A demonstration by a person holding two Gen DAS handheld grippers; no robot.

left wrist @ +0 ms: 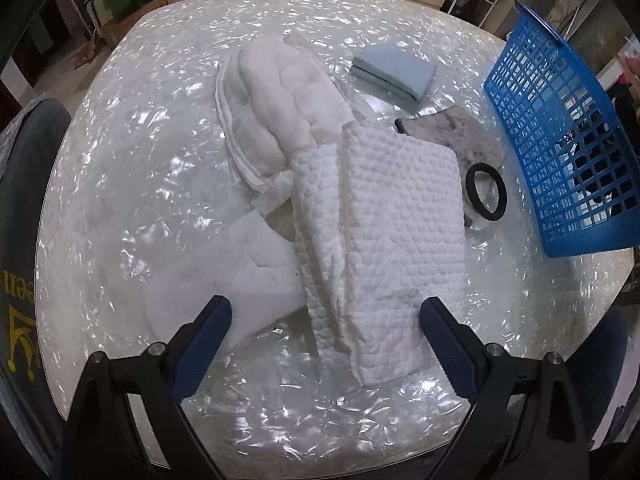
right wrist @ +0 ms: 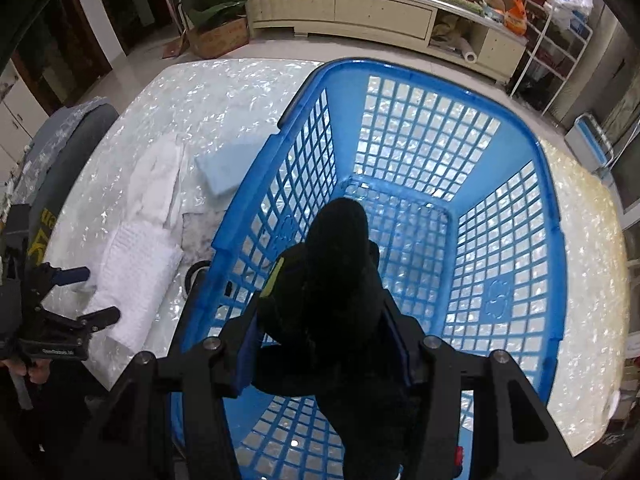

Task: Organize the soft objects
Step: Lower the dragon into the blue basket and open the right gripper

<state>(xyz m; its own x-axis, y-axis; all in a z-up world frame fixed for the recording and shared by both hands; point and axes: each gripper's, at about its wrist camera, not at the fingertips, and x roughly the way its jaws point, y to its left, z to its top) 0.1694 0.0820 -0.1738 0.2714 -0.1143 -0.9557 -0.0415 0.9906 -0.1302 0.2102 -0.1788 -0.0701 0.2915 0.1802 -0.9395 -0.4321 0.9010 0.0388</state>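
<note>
While right gripper clenches black plush toy above blue basket, left gripper jaws released over white dotted towel, bench centre.

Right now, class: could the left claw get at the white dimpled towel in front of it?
Probably yes. The left claw is open and empty, and the white dimpled towel lies on top of the pile directly ahead, its near edge between the fingers, with nothing covering it.

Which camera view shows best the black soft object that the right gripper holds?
The right wrist view: the black plush item fills the centre there, clamped in the right gripper over the blue basket. The left wrist view shows only dark patches of it through the basket's mesh wall.
</note>
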